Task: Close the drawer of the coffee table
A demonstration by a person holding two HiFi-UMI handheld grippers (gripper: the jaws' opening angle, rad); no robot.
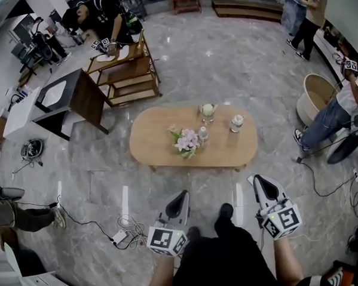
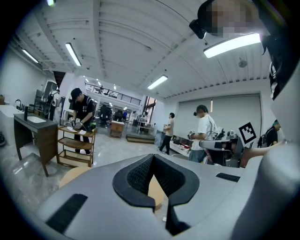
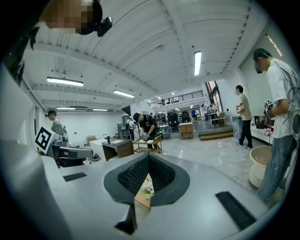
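The oval wooden coffee table (image 1: 161, 147) stands on the marble floor ahead of me, bearing a flower bunch (image 1: 186, 140), a small bottle (image 1: 203, 134) and two cups. No drawer shows from above. My left gripper (image 1: 183, 195) and right gripper (image 1: 257, 178) hover near my body, well short of the table, both shut and empty. In the left gripper view the jaws (image 2: 152, 157) meet with a strip of tabletop (image 2: 154, 190) behind them. The right gripper view shows closed jaws (image 3: 148, 154) with table and flowers (image 3: 144, 190) beyond.
A power strip with cables (image 1: 121, 235) lies on the floor at my left. A wooden shelf cart (image 1: 127, 73) and a dark desk (image 1: 75, 97) stand far left. A round tub (image 1: 317, 96) and a person's legs (image 1: 322, 126) are at the right.
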